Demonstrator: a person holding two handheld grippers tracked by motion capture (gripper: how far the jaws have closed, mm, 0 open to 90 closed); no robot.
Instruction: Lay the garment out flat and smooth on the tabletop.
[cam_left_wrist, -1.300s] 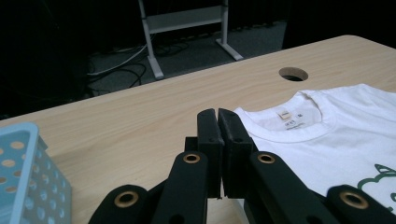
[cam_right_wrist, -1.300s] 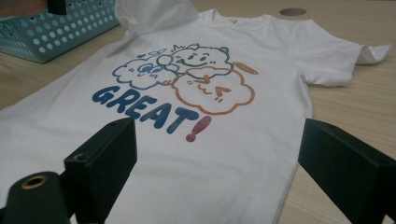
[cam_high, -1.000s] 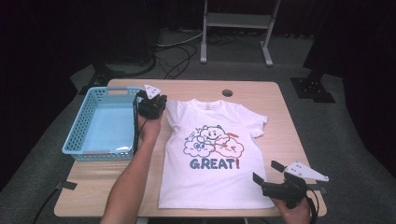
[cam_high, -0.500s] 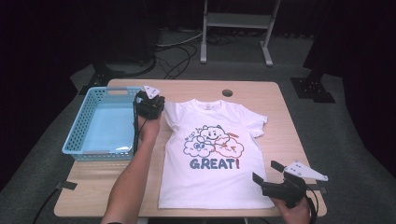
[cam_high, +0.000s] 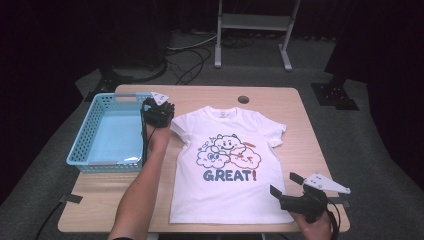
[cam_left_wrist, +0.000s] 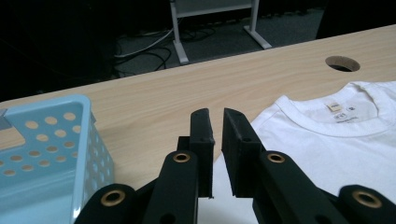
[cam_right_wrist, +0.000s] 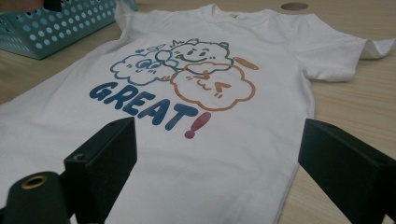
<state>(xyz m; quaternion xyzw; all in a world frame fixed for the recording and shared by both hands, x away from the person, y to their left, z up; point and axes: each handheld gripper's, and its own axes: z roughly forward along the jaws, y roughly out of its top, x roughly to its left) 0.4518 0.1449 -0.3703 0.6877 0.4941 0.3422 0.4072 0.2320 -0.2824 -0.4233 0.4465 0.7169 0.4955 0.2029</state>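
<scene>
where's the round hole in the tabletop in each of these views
High view: the round hole is near the table's far edge, just beyond the shirt collar.
Left gripper view: upper right, beyond the collar.
Right gripper view: top edge, right of centre.
Shared landmark: the white T-shirt.

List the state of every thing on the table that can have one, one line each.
T-shirt: spread flat, print side up, collar away from the person.
Basket: upright, nothing inside.
Left gripper: at the shirt's left sleeve beside the basket; jaws just been opening, a narrow gap, nothing visibly between them.
Right gripper: jaws wide open at the shirt's lower right corner, holding nothing.
</scene>
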